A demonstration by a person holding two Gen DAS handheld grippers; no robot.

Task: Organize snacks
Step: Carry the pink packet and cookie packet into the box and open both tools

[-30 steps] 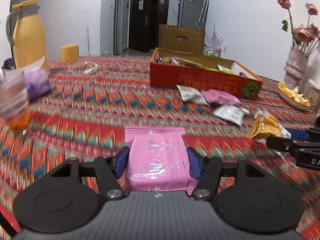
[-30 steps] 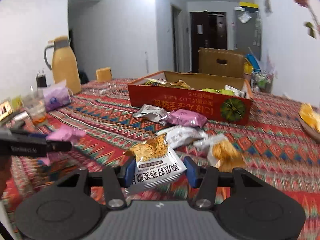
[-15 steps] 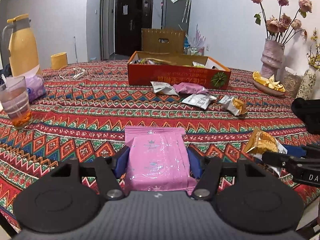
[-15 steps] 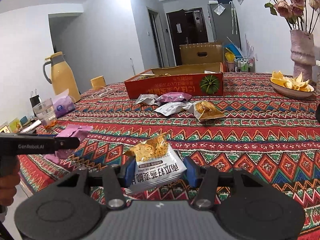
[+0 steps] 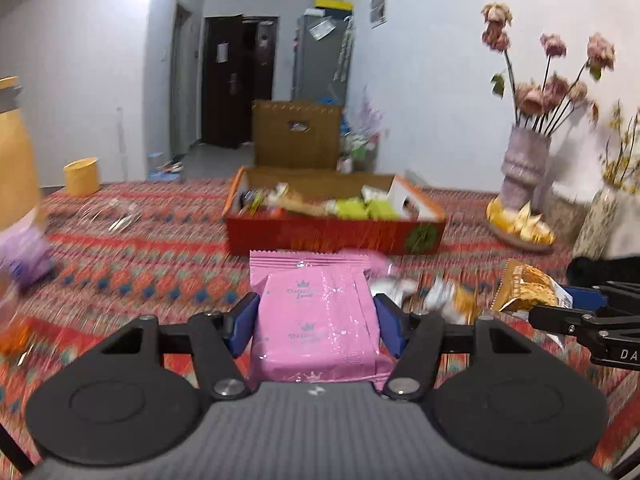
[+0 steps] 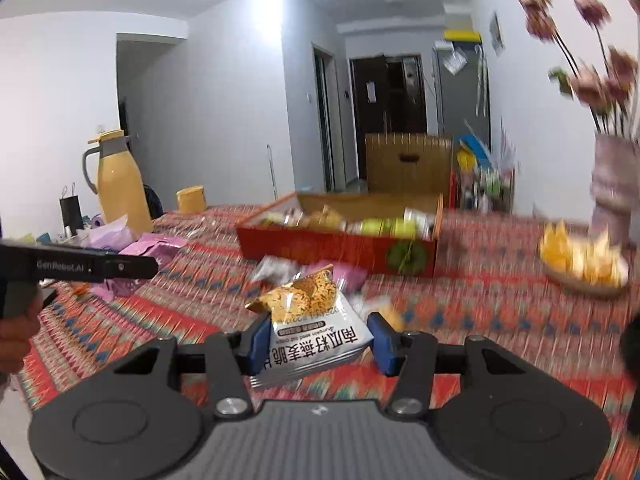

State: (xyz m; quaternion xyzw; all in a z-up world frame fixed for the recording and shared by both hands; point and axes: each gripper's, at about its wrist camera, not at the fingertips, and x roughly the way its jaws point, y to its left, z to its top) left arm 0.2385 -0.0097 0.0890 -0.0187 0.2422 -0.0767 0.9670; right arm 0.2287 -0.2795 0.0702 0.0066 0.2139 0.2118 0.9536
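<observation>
Between left tool (image 5: 316, 320) pads: pink packet (image 5: 316, 320)

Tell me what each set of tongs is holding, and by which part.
Left tongs: pink snack packet, clamped across its side edges. Right tongs: white-and-gold snack packet, gripped by its sides near the lower end.

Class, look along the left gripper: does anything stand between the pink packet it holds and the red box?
Nothing upright blocks the pink packet from the red box. Only loose snack packets lie flat on the cloth before the box's near wall.
</observation>
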